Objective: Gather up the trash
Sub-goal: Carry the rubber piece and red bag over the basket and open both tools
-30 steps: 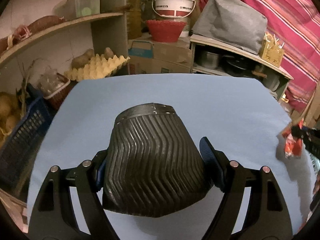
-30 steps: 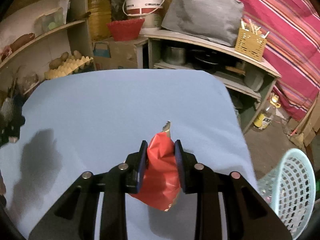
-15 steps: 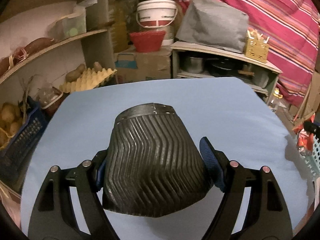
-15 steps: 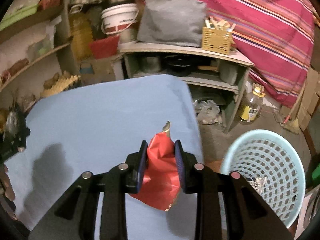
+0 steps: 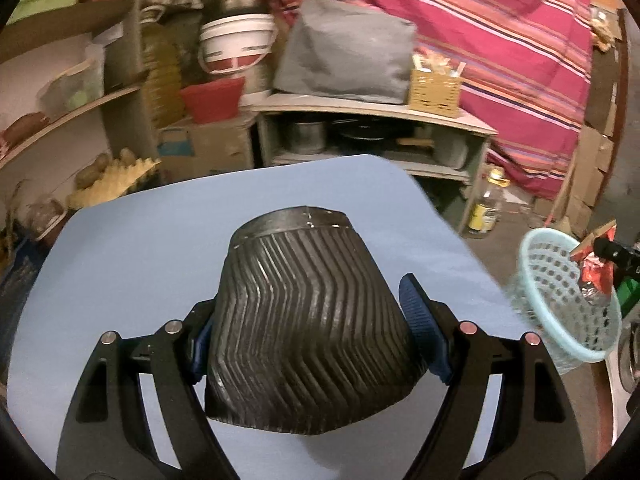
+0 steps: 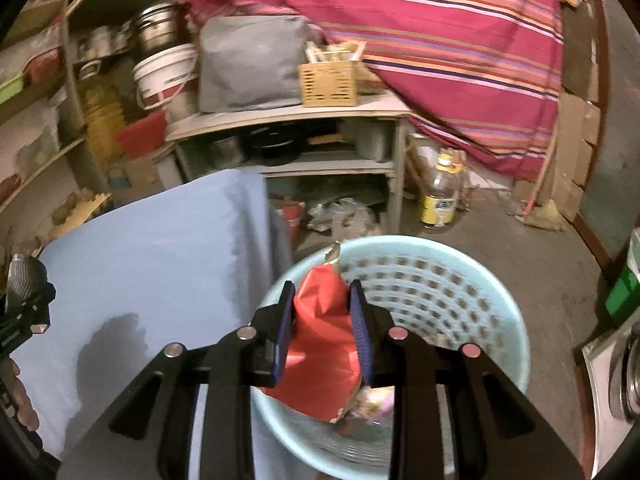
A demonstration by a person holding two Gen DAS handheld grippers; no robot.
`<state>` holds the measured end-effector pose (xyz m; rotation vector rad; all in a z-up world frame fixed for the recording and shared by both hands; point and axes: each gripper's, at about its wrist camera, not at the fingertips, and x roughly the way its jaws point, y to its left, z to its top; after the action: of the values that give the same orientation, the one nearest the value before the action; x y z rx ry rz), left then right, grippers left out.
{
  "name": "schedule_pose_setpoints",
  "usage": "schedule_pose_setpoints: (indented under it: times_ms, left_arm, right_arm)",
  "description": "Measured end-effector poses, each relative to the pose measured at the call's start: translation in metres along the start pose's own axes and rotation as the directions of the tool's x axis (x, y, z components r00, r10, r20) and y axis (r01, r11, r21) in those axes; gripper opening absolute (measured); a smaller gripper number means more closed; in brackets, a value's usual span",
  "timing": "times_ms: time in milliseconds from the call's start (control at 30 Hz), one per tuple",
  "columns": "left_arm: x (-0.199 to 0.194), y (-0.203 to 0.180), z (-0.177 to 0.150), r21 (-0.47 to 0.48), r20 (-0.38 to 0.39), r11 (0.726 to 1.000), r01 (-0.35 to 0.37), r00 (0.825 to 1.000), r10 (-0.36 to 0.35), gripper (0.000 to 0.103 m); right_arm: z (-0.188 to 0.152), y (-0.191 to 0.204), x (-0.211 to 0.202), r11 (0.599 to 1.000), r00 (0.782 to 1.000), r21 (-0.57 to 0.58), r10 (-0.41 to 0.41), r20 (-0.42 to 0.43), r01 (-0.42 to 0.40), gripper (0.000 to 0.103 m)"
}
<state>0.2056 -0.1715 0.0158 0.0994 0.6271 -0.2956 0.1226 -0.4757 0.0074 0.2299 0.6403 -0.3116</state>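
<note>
Landmark: the light-blue perforated basket (image 6: 452,300), standing on the floor just beside the edge of the blue-covered table (image 6: 152,248). Behind the basket, a grey shelf unit (image 6: 288,120) bears a grey cloth bundle (image 6: 248,64) and a small woven yellow box (image 6: 328,84); a striped red cloth (image 6: 440,20) hangs behind it. A clear bottle with a yellow label (image 6: 440,196) stands on the floor beyond the basket's far rim.

Left gripper (image 5: 316,320): over the table, well to the side of the basket, jaws wide and clamped on a black ribbed cup (image 5: 308,304), crushed and lying mouth toward the camera; the left pad presses its wall, while contact at the right pad cannot be told.

Right gripper (image 6: 324,320): directly above the basket's open mouth, jaws narrow and pinching a crumpled red wrapper (image 6: 320,344), whose lower edge hangs within the rim outline. Small scraps lie at the basket's bottom, too blurred to identify.
</note>
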Motion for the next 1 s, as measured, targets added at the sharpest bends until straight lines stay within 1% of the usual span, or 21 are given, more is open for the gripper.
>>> schedule_pose_setpoints:
  times_ms: [133,233,367,467,667,867,1000]
  left_arm:
    - [-0.001,-0.039,0.008,0.038,0.021,0.998,0.041,0.999,-0.042,0.078]
    - [0.003,-0.073,0.012,0.059,0.024,0.994,0.094,0.995,-0.095,0.078]
    - [0.01,-0.112,0.011,0.095,0.02,0.985,0.141,0.989,-0.144,0.078]
    - [0.02,-0.148,0.009,0.127,0.003,0.974,0.187,0.982,-0.189,0.078]
    - [0.041,-0.202,0.008,0.163,-0.021,0.952,0.259,0.966,-0.26,0.078]
    - [0.05,-0.24,0.012,0.204,-0.03,0.934,0.294,0.955,-0.294,0.078]
    - [0.049,-0.248,0.017,0.218,-0.03,0.926,0.308,0.95,-0.309,0.08]
  right_arm:
    - [-0.005,-0.035,-0.009,0.999,1.0,0.044,-0.021,0.012,0.02,0.028]
    - [-0.006,-0.056,-0.015,0.997,0.999,0.062,-0.042,0.027,0.041,0.028]
    - [-0.008,-0.081,-0.017,0.994,0.998,0.103,-0.044,0.034,0.04,0.028]
    - [-0.008,-0.095,-0.015,0.992,0.998,0.123,-0.045,0.037,0.04,0.028]
    - [-0.009,-0.118,-0.009,0.983,0.998,0.184,-0.038,0.04,0.03,0.028]
    - [-0.01,-0.127,-0.001,0.978,0.998,0.202,-0.054,0.033,0.046,0.028]
    - [-0.013,-0.133,0.004,0.974,0.998,0.223,-0.058,0.021,0.052,0.028]
